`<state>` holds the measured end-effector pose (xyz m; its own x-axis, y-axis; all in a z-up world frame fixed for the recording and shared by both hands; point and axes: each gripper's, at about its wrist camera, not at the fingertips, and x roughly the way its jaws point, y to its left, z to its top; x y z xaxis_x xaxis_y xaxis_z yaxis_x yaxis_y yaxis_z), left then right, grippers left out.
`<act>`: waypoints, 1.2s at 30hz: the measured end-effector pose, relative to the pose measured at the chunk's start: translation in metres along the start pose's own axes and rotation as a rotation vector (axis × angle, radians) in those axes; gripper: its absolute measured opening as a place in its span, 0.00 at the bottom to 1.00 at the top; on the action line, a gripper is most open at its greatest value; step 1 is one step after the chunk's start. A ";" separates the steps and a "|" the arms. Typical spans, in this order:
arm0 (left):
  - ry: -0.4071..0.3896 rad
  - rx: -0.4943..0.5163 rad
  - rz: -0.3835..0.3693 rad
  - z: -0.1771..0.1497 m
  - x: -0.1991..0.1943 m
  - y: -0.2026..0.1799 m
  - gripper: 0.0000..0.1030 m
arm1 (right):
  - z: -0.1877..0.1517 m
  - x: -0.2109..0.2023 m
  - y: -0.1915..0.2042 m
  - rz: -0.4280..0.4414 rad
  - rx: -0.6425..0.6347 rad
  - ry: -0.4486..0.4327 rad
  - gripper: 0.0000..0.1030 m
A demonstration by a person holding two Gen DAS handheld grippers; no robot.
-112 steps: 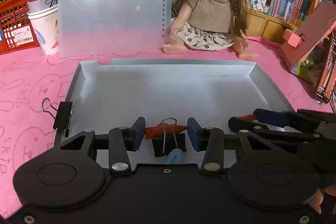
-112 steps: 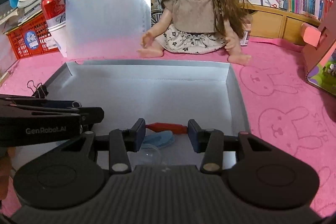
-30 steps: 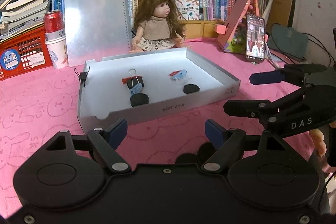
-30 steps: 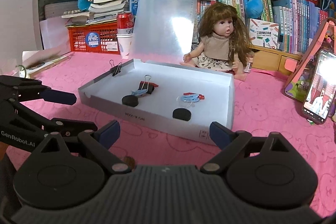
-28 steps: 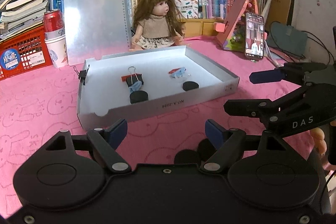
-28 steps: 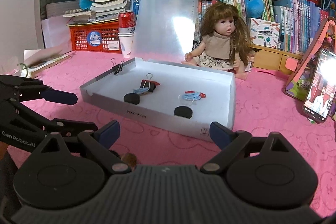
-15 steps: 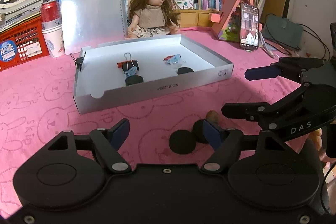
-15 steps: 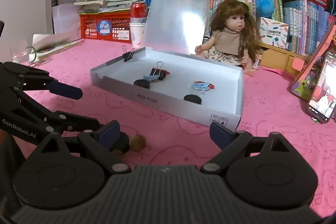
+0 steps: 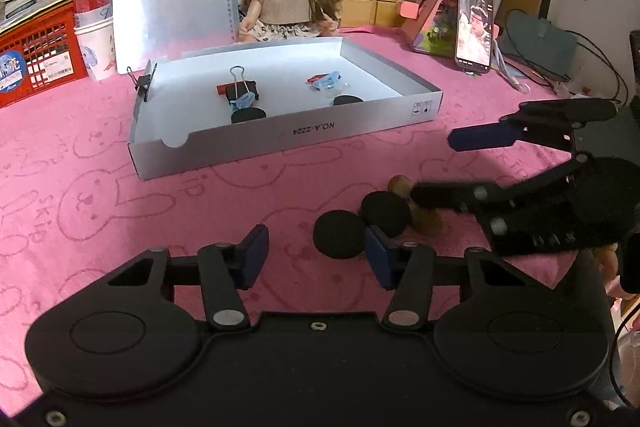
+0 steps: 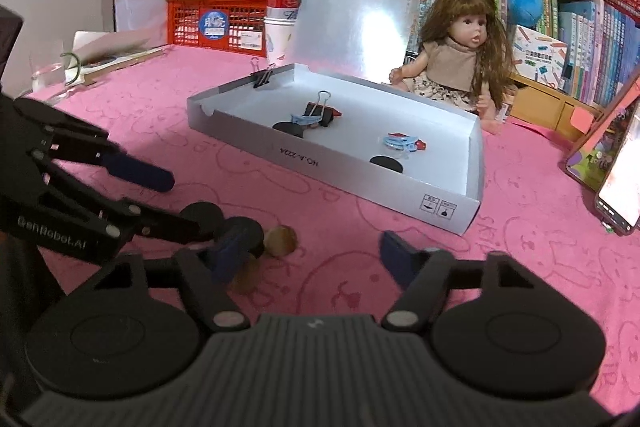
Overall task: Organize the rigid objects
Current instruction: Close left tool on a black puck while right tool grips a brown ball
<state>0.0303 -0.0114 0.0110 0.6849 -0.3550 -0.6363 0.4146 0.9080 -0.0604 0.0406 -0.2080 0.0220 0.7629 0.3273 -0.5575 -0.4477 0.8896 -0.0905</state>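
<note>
Both pairs of fingers stood spread wide with nothing between them. The left gripper (image 9: 312,251) hung low over the pink cloth (image 9: 100,211), its right fingertip (image 9: 378,251) just in front of two black discs (image 9: 362,225) that lay touching each other. Just to the right of the discs sat two small brown round pieces (image 9: 400,185); what they were I could not tell. The right gripper (image 10: 308,251) came in from the right, its left fingertip (image 10: 230,247) nearly over the same cluster.

As I judged it, the step in hand was picking up the next loose piece, and the two tools were crowding each other. One would do well to hold back while the other took a single disc, straddling it squarely by its edges so it would not skid on the cloth or drag its neighbour.

Farther off lay the shallow white box (image 9: 280,137), already holding a binder clip (image 9: 240,91), two black discs and small blue and red clips (image 9: 326,79). Another binder clip (image 9: 142,85) pinched its left wall. A doll (image 9: 288,7) sat beyond.
</note>
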 end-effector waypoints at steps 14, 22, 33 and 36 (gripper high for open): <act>-0.009 0.025 0.010 0.001 0.008 -0.009 0.44 | 0.003 0.012 0.002 0.035 0.015 0.019 0.57; -0.018 0.032 0.034 0.001 0.010 -0.010 0.29 | 0.004 0.016 -0.003 0.060 0.067 0.024 0.55; -0.030 0.007 0.052 0.006 0.008 -0.004 0.29 | 0.003 0.016 -0.003 0.061 0.070 0.023 0.54; -0.032 0.004 0.054 0.007 0.007 -0.004 0.29 | 0.003 0.016 -0.003 0.055 0.070 0.023 0.54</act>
<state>0.0377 -0.0186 0.0116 0.7250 -0.3124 -0.6138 0.3790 0.9251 -0.0232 0.0555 -0.2048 0.0159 0.7270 0.3695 -0.5788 -0.4543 0.8908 -0.0020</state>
